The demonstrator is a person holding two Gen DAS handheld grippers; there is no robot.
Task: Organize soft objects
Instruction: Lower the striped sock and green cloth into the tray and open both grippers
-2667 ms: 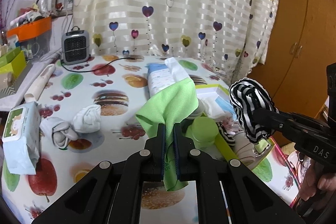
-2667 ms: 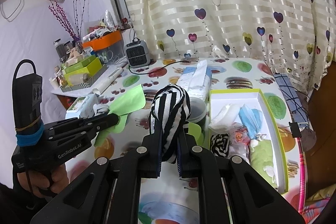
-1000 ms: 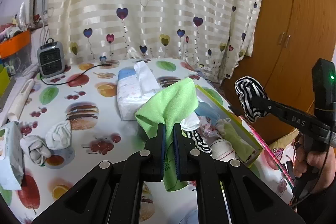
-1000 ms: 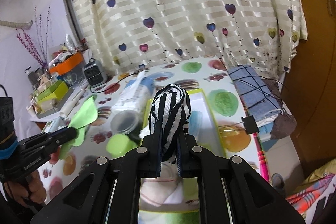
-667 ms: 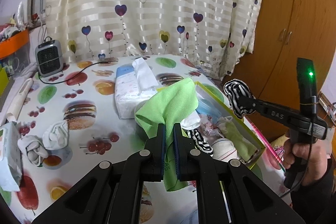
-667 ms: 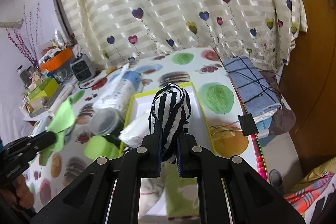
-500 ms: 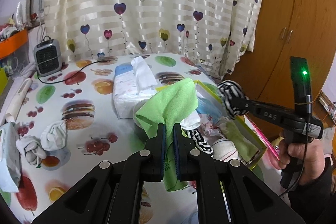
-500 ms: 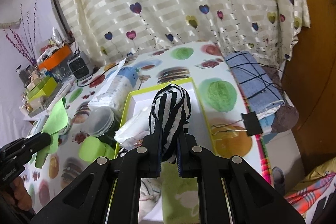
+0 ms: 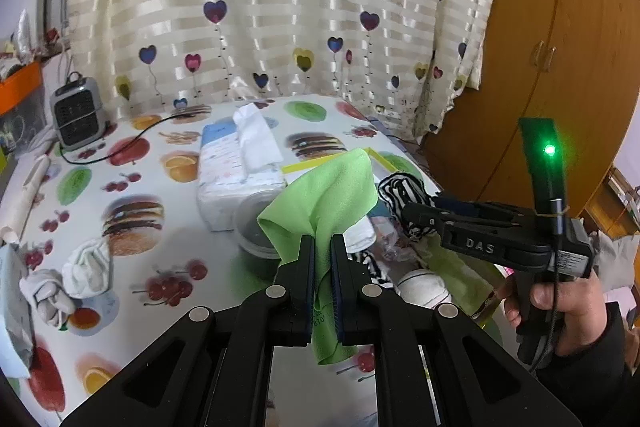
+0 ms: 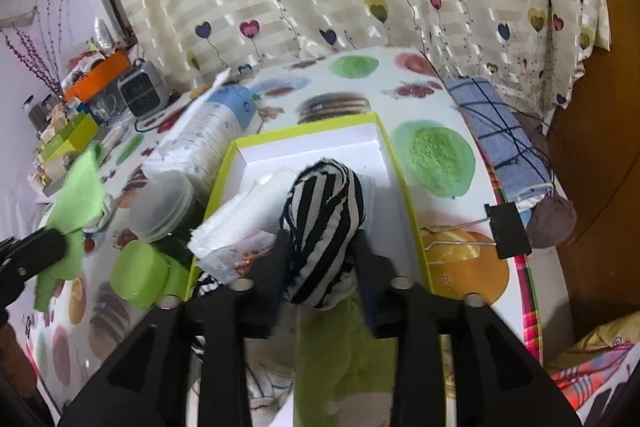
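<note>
Our left gripper (image 9: 323, 247) pinches green microfibre cloth (image 9: 324, 195). Only right wrist view shows our right gripper (image 10: 320, 247) spread wide around black-and-white striped fabric bundle (image 10: 324, 215) over lime-rimmed white box (image 10: 404, 187).

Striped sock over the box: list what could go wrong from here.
1. The right gripper has opened with the striped sock between its fingers; the sock could catch on a pad and lift back out.
2. The box is already crowded, so the sock might roll over the rim.
3. The green cloth in the left gripper hangs near the open jar and could snag it.
</note>
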